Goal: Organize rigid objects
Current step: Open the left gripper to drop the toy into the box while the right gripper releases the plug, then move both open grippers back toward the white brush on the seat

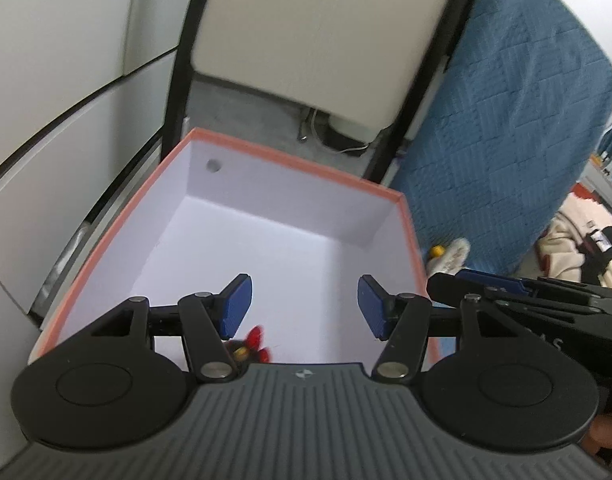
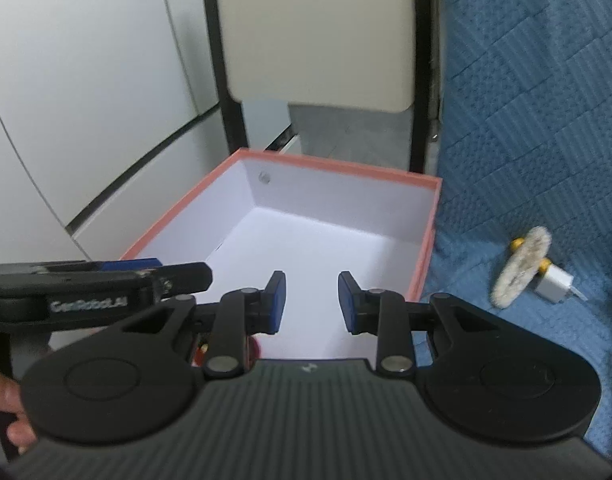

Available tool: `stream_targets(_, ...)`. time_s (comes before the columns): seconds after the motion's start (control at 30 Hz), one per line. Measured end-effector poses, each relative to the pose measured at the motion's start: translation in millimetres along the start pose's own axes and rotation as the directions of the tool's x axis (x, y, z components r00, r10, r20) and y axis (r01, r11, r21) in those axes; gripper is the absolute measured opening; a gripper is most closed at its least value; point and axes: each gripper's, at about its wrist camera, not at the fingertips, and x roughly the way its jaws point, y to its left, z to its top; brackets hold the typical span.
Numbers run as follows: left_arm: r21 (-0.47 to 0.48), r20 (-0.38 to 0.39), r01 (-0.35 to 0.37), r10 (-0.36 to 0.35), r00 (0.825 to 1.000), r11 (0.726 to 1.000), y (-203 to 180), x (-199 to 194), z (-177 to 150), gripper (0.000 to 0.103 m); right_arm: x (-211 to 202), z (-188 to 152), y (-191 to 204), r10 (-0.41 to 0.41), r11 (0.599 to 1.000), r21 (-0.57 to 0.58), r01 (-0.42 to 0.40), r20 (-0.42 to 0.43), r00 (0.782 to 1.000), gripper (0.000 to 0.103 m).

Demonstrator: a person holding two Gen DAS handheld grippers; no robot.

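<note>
Outside the box (image 2: 426, 236), the stiff, light-looking charger (image 2: 554, 282) suits a pinch across its flat sides, both grippers (image 1: 304, 306) (image 2: 312, 302) spread, empty.

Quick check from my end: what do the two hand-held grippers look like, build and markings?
Both match. The left hand-held gripper and right hand-held gripper have blue ribbed pads on black linkage arms with silver pivot pins, two round black discs, and a grey ribbed body bearing a small logo. White lettering runs along the left one's side, seen from the right wrist view. No cables or sleeves show.
</note>
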Motion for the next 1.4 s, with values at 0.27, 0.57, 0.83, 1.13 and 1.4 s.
stream_targets(0.27, 0.035, 0.047, 0.051, -0.052, 0.998, 0.998, -41, -12, 6, 0.064, -34, 5, -26, -0.047, 0.998, 0.036, 0.044, 0.080, 0.996, 0.032)
stream_targets(0.57, 0.105, 0.066, 0.132, -0.140, 0.988, 0.986, -95, -26, -6, 0.064, -65, -7, -54, -0.095, 0.994, 0.057, 0.089, 0.124, 0.988, 0.032)
stream_targets(0.83, 0.124, 0.073, 0.158, -0.168, 0.983, 0.980, -132, -25, -20, 0.064, -89, -25, -77, -0.131, 0.990, 0.067, 0.123, 0.135, 0.982, 0.032)
stream_targets(1.13, 0.135, 0.028, 0.196, -0.201, 0.979, 0.971, -168, -11, -45, 0.064, -112, -52, -107, -0.164, 0.984, 0.095, 0.152, 0.130, 0.978, 0.032)
stream_targets(1.4, 0.150, 0.021, 0.197, -0.202, 0.979, 0.969, -193, -3, -69, 0.064, -125, -81, -135, -0.184, 0.978, 0.114, 0.173, 0.095, 0.978, 0.032)
